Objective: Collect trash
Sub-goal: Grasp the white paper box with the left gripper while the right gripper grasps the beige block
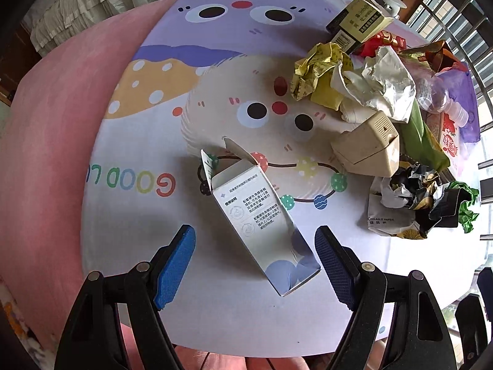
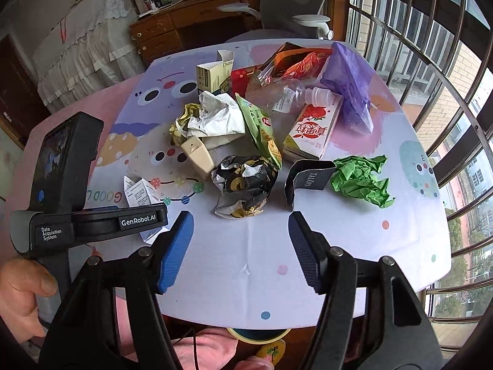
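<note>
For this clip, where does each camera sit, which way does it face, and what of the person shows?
Left wrist: on the left gripper, facing down-forward at the white carton lying between its open fingers; no hand visible.
Right wrist: on the right gripper, facing across the table toward the trash pile; a hand holding the left gripper shows.
Shared: white carton, beige box, green crumpled paper.
</note>
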`<state>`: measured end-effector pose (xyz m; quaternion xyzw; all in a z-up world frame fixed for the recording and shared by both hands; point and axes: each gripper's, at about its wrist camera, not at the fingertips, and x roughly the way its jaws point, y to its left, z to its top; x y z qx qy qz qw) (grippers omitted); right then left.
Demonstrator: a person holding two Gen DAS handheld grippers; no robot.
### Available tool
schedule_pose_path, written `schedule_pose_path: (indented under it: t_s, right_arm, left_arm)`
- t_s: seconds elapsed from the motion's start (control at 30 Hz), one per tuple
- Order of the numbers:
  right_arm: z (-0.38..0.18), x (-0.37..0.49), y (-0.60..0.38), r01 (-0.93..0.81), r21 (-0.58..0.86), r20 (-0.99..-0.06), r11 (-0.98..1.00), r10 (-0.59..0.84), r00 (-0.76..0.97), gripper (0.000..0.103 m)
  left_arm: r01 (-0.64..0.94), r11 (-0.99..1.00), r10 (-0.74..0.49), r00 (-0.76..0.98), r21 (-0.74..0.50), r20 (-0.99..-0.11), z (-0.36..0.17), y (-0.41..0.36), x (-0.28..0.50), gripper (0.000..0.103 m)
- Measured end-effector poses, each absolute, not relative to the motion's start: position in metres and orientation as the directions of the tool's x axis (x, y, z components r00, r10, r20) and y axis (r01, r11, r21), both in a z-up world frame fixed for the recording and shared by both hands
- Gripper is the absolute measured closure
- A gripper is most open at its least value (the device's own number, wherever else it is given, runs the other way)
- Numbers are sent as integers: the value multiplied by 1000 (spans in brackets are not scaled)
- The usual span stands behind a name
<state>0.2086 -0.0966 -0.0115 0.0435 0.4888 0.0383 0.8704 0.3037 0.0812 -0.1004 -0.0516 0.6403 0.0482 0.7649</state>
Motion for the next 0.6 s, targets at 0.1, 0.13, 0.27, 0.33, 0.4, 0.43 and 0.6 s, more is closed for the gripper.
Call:
schedule_pose_path:
  t_s: [0.1,0.13,0.27,0.33,0.4,0.43,0.6]
  right_arm:
    - [-15,227,-87,-38,113,-850,993,116,513,42]
    - [-16,232,-83,-44,110,-852,993,117,511,42]
    - [-22,254,-67,-69,99,-860,993,121,496,42]
    - [-26,265,-58,-87,85,-864,993,117,491,42]
    - [-32,276,-49,-105,60,-867,993,104,487,42]
    - [-35,283,-45,-112,48,-869,993,96,485,42]
    - [-54,312,-29,-133,-1,-884,991,61,463,42]
  left_arm:
    - [-107,994,0,130,-14,-992,-117,83,313,25]
    - [-99,995,-11,120,-23,-993,-121,85,315,35]
    - [-37,999,-32,138,-38,-990,-125,91,319,67]
    - [-3,999,-49,151,-50,-987,-125,94,320,67]
    - [22,999,-49,181,-46,-982,-121,99,321,67]
    - [35,998,-49,191,-43,-980,-118,100,320,67]
    - [70,997,-47,223,-32,-974,-111,109,321,67]
